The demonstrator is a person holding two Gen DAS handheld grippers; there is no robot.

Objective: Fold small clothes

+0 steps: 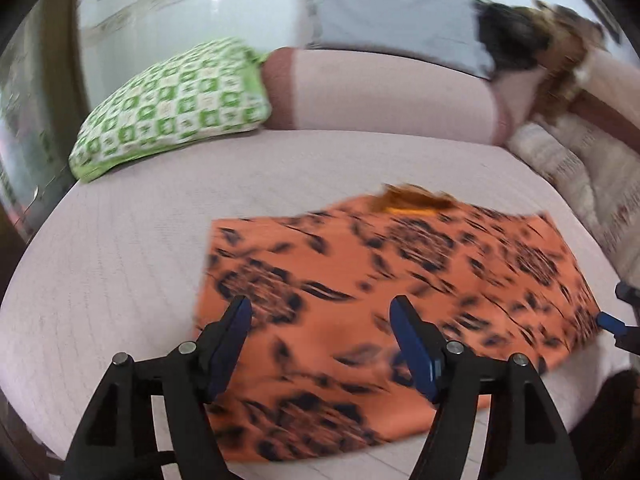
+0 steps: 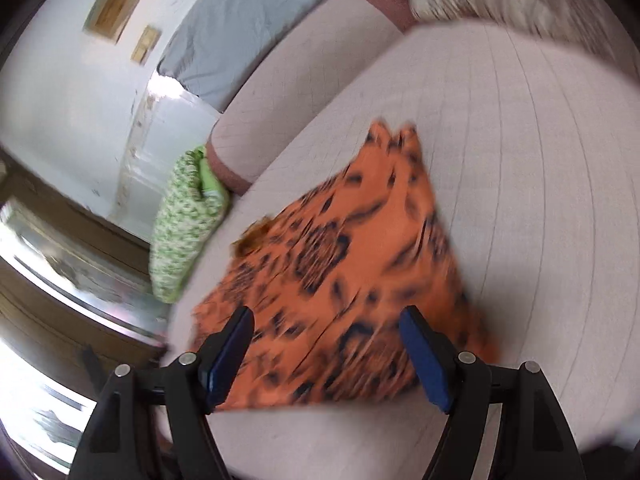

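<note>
An orange garment with a black print (image 1: 392, 276) lies spread flat on the pale pink sofa seat (image 1: 120, 240). My left gripper (image 1: 322, 320) is open and empty, hovering over the garment's near left part. My right gripper (image 2: 328, 328) is open and empty over the garment (image 2: 352, 264) at its near end. The right gripper's blue tip (image 1: 610, 322) shows at the garment's right edge in the left wrist view. Both views are blurred by motion.
A green and white checked cushion (image 1: 176, 108) leans at the back left of the seat; it also shows in the right wrist view (image 2: 184, 224). A grey cloth (image 1: 396, 20) hangs over the backrest. A cream knitted blanket (image 1: 572, 160) lies at the right.
</note>
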